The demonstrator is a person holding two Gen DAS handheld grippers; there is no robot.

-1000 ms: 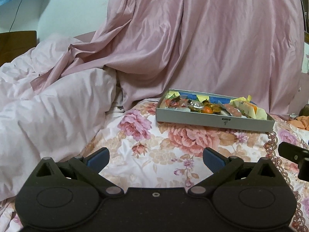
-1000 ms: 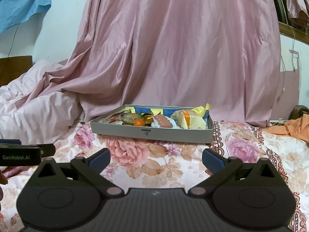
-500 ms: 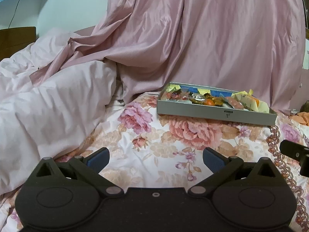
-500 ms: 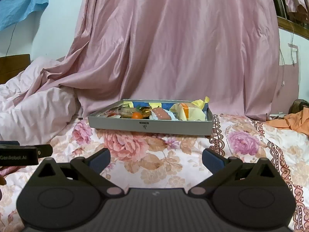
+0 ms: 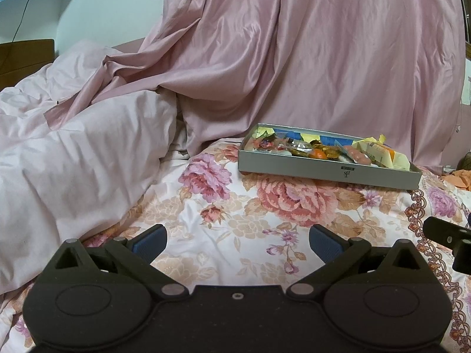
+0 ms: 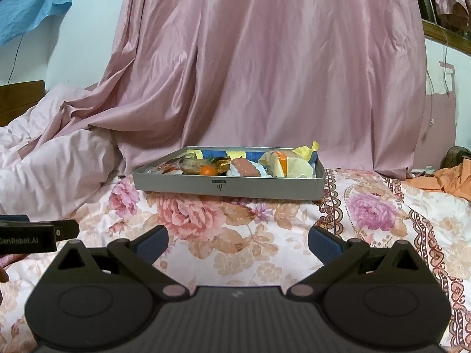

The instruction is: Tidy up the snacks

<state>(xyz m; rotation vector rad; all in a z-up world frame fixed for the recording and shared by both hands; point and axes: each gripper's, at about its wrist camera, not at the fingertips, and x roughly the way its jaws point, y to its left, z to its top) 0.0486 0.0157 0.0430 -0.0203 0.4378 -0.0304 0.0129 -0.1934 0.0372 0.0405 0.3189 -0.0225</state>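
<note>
A shallow grey box [image 5: 328, 173] [image 6: 229, 186] rests on the flowered bedspread, filled with several wrapped snacks [image 5: 318, 148] [image 6: 235, 166]: yellow packets, a pink one, an orange round one. My left gripper [image 5: 237, 239] hovers low over the bedspread, well short of the box and to its left, open with nothing between its blue pads. My right gripper [image 6: 238, 239] faces the box's front wall head on from some distance, also open and empty. Each view catches part of the other gripper's body at its edge.
A pink curtain [image 6: 265, 73] hangs down right behind the box. A rumpled pale pink duvet [image 5: 73, 153] piles up on the left. Orange cloth [image 6: 441, 178] lies at the far right. Flowered bedspread [image 6: 235, 235] stretches between the grippers and the box.
Both grippers have tilted or sunk slightly, so the box sits a little differently in each view and looks flatter. Jaws stayed open; nothing was picked up.
</note>
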